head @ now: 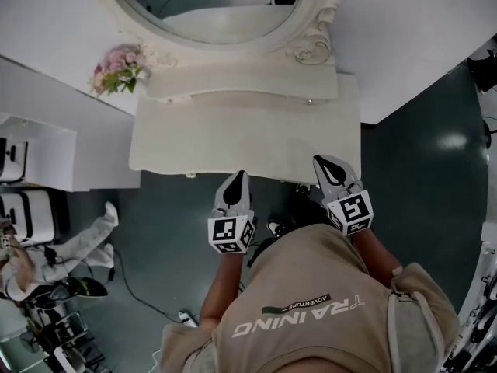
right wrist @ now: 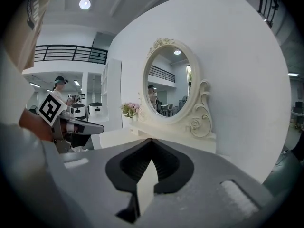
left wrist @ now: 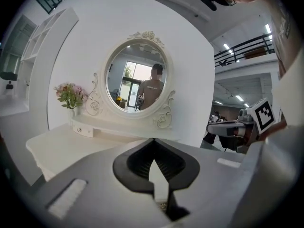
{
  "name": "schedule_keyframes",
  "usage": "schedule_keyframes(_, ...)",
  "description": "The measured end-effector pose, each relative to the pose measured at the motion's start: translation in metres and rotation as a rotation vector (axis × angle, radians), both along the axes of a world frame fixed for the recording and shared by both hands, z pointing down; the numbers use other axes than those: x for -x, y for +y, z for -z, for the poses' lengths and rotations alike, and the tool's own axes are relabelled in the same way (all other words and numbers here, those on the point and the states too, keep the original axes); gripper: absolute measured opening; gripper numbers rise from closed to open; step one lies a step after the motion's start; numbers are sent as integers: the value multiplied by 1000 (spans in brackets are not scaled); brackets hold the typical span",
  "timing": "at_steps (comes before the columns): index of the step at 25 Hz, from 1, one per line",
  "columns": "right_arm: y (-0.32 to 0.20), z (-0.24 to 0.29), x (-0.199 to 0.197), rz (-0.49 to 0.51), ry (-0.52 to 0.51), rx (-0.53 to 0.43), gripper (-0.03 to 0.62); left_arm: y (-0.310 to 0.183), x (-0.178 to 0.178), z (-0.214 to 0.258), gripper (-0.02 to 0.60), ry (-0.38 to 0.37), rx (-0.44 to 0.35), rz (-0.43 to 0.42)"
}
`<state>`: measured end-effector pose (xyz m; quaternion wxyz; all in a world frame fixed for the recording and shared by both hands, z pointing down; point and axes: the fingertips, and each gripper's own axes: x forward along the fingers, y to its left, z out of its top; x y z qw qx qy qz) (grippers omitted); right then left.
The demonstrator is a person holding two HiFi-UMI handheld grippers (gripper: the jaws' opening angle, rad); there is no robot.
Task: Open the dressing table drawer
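Observation:
The cream dressing table (head: 241, 138) stands against the white wall, with an oval mirror (head: 225, 6) above a low shelf of small drawers (head: 309, 102). From above, the main drawer front under the tabletop's near edge is hidden. My left gripper (head: 235, 181) hovers at that front edge, shut and holding nothing. To its right, my right gripper (head: 326, 162) also sits just over the edge, shut and holding nothing. In the left gripper view the jaws (left wrist: 153, 139) meet in front of the mirror (left wrist: 137, 82). In the right gripper view the jaws (right wrist: 151, 139) meet below the mirror (right wrist: 166, 87).
A pink flower bunch (head: 116, 70) stands at the table's back left corner. A white cabinet (head: 39, 154) sits left of the table. A person in white (head: 78, 243) and equipment are on the dark floor at the left, with a cable (head: 147, 301) trailing nearby.

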<state>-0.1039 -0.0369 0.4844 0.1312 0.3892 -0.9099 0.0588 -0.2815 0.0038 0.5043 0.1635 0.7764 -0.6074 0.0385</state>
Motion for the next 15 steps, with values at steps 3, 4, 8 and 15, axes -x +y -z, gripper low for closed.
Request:
schedule_keyframes(3, -37, 3, -4, 2, -11, -18, 3, -29, -5, 6, 15, -18, 1, -5)
schedule_keyframes(4, -48, 5, -5, -5, -19, -22, 3, -38, -6, 8, 15, -27, 3, -13)
schedule_keyframes(8, -87, 6, -16, -40, -41, -37, 3, -76, -23, 10, 15, -50, 11, -62)
schedule_keyframes(15, -137, -4, -50, -94, -62, -35, 3, -146, -65, -5, 15, -77, 34, -141)
